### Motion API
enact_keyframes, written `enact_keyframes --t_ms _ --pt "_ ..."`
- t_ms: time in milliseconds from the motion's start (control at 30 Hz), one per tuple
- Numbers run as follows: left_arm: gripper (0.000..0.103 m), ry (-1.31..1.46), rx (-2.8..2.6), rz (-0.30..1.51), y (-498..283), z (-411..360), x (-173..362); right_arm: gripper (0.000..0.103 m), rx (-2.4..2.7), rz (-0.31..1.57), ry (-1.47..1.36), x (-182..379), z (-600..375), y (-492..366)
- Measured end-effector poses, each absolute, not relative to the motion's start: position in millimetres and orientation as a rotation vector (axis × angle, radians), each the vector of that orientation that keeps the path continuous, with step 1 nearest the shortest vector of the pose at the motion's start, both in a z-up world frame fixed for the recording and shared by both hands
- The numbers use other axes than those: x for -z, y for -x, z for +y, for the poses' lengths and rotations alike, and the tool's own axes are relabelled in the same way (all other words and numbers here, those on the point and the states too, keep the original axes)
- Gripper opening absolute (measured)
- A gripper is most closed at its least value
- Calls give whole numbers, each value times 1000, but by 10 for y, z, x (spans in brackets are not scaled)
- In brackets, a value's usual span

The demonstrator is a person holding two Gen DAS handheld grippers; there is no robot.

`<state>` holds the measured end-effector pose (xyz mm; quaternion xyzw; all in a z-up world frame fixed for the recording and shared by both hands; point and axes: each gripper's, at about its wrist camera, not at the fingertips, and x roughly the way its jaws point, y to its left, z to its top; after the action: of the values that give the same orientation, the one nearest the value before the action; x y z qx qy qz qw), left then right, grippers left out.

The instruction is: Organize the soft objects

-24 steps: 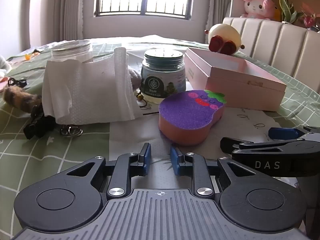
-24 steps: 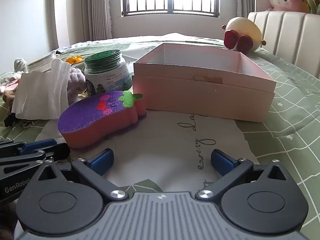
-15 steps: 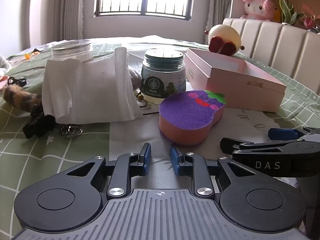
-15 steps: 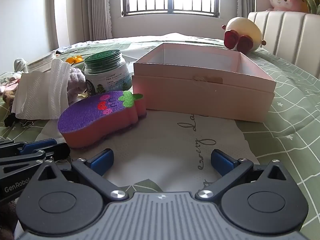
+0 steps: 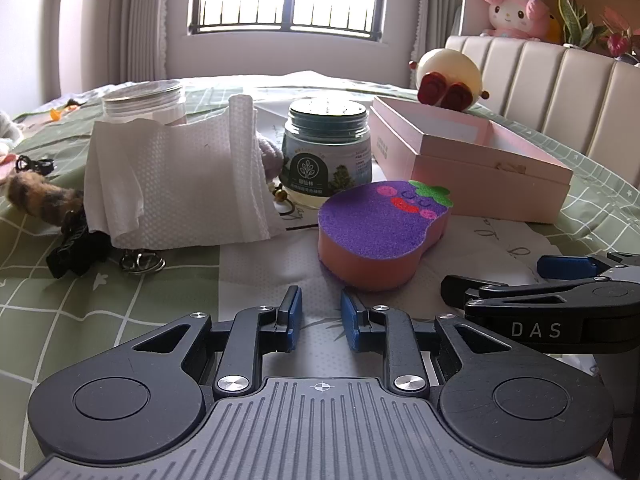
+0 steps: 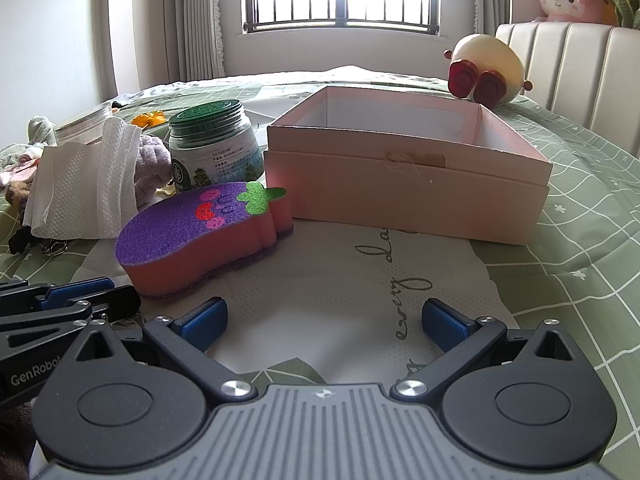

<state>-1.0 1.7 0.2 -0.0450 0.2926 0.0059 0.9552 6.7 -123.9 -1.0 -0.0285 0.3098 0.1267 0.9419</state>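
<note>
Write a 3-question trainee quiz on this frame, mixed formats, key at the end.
1. True or false: the pink box has its lid on.
2. Multiple choice: the eggplant sponge lies (A) inside the box, (B) on the table in front of the green-lidded jar, (C) between the right gripper's jaws.
3. Fill in: of the left gripper and right gripper, the jaws set wider apart belong to the ____ one.

Key: 1 false; 2 B; 3 right.

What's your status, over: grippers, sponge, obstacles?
Left gripper narrowly open, empty. Right gripper wide open, empty. Eggplant sponge flat beside pink box. Nothing blocking it.
</note>
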Motion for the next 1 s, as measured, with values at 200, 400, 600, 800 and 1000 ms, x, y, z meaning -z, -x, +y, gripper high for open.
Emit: enact_keyframes --t_ms 200,400,600,800,1000 --pt "25 91 -12 594 10 13 -1 103 -258 632 58 10 -1239 -67" --pt "25 92 -12 595 13 39 0 103 -258 632 58 7 -1241 -66" --pt "25 88 -13 593 9 8 0 103 -258 632 58 6 -1243 -65" --pt "25 88 -13 593 9 7 0 103 -258 632 59 6 -1245 -65" --pt "25 87 -13 593 9 7 0 103 -258 632 59 7 -1244 -64"
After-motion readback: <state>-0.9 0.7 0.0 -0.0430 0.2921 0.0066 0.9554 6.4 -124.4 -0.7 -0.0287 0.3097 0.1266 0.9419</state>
